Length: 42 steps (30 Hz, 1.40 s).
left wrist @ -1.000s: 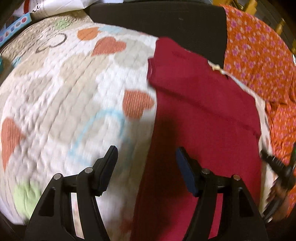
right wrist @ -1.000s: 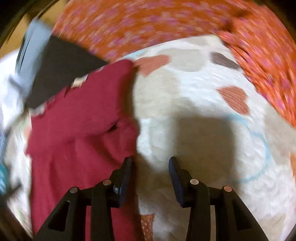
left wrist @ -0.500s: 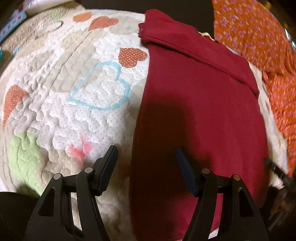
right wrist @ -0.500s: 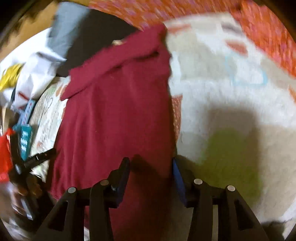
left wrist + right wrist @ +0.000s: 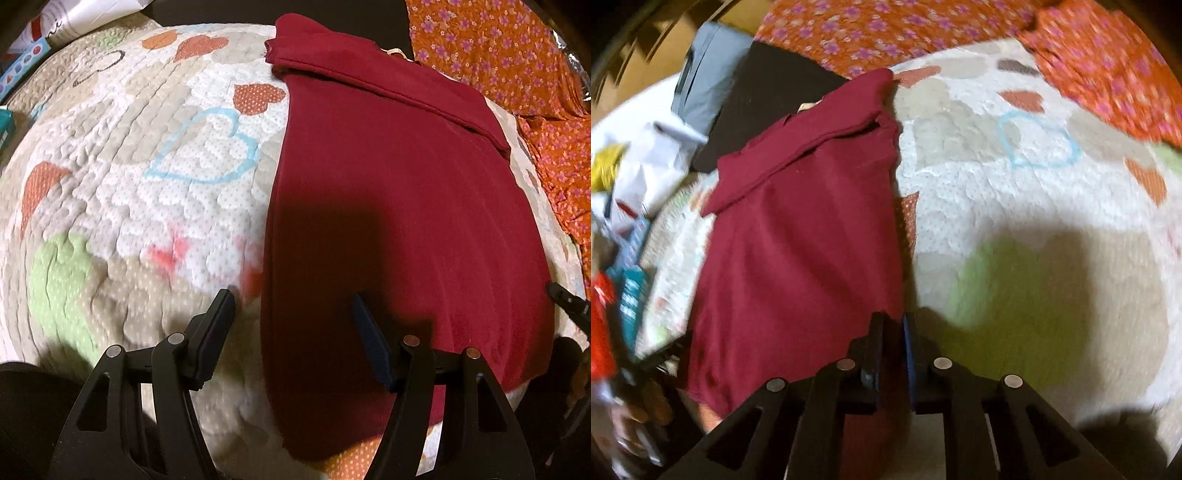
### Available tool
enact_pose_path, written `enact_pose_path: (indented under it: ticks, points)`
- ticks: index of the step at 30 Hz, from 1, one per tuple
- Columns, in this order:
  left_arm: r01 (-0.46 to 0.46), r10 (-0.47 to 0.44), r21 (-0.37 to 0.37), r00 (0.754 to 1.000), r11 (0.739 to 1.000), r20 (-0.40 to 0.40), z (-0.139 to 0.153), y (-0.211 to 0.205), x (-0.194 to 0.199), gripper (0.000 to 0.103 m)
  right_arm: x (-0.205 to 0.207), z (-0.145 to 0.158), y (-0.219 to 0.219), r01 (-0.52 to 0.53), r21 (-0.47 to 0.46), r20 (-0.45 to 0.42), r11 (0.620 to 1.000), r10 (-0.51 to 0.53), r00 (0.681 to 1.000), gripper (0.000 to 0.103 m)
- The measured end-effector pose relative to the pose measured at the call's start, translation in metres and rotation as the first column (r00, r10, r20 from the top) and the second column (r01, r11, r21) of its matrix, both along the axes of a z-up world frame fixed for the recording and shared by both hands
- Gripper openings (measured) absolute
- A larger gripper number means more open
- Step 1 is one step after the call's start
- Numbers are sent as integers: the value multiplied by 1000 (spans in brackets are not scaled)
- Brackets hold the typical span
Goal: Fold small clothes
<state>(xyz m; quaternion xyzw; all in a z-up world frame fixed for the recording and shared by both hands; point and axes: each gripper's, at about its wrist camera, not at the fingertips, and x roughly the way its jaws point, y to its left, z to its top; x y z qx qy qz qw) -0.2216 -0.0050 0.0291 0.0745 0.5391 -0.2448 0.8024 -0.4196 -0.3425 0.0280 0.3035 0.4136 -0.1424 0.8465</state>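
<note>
A dark red shirt (image 5: 388,184) lies flat on a heart-patterned quilt (image 5: 147,184), its folded-over top at the far end. My left gripper (image 5: 291,321) is open and straddles the shirt's left edge near the hem, one finger over the quilt and the other over the cloth. In the right wrist view the shirt (image 5: 798,240) fills the left half. My right gripper (image 5: 894,325) sits at its right edge near the hem; its jaws are closing, almost together, with red cloth pinched between them. The right gripper's tip (image 5: 565,299) shows at the shirt's right side in the left wrist view.
An orange floral cloth (image 5: 498,55) lies beyond the quilt (image 5: 1034,221) on the far right. A black pad (image 5: 768,92) and a grey folded item (image 5: 705,74) sit past the shirt's top. Papers and packets (image 5: 646,166) clutter the left side.
Both grippers have come back toward the shirt's hem end. The right gripper swung from over the quilt to the shirt's right edge, and its jaws went from apart to nearly together on the cloth.
</note>
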Motion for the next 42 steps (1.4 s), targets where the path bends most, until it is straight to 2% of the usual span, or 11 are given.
enact_pose_path:
  ticks: [2, 3, 8, 20, 31, 35, 36, 37, 39, 42]
  points:
    - [-2, 2, -3, 1000, 1000, -1, 0, 5, -4, 69, -13, 2, 5, -7, 69, 30, 998, 5, 1000, 35]
    - [-1, 1, 0, 1000, 1000, 4, 0, 6, -7, 69, -18, 1, 9, -18, 87, 37, 996, 15, 999, 51]
    - [8, -9, 25, 1000, 1000, 20, 0, 3, -11, 70, -28, -12, 34, -80, 118, -5, 990, 81, 997, 52]
    - [-8, 8, 22, 1000, 1000, 9, 1, 8, -17, 70, -28, -20, 42, -100, 135, -9, 986, 102, 995, 52]
    - [-18, 15, -37, 997, 999, -81, 4, 25, -21, 71, -28, -20, 41, -104, 131, -2, 986, 106, 994, 54]
    - [-19, 17, -29, 997, 999, -81, 3, 22, -23, 71, -27, -20, 44, -122, 126, 17, 985, 121, 993, 57]
    - [-17, 15, -22, 997, 1000, -78, 4, 21, -24, 71, -25, -19, 48, -145, 104, 20, 984, 144, 989, 53]
    - [-14, 13, -18, 997, 1000, -76, 4, 20, -24, 71, -24, -18, 50, -164, 78, 15, 983, 163, 986, 35]
    - [-11, 9, -17, 997, 1000, -78, 4, 18, -24, 74, -22, -13, 54, -178, 15, -11, 984, 178, 984, 11]
    - [-5, 2, -34, 995, 999, -96, 3, 17, -24, 80, -27, -4, 54, -176, -22, -3, 984, 176, 984, 10]
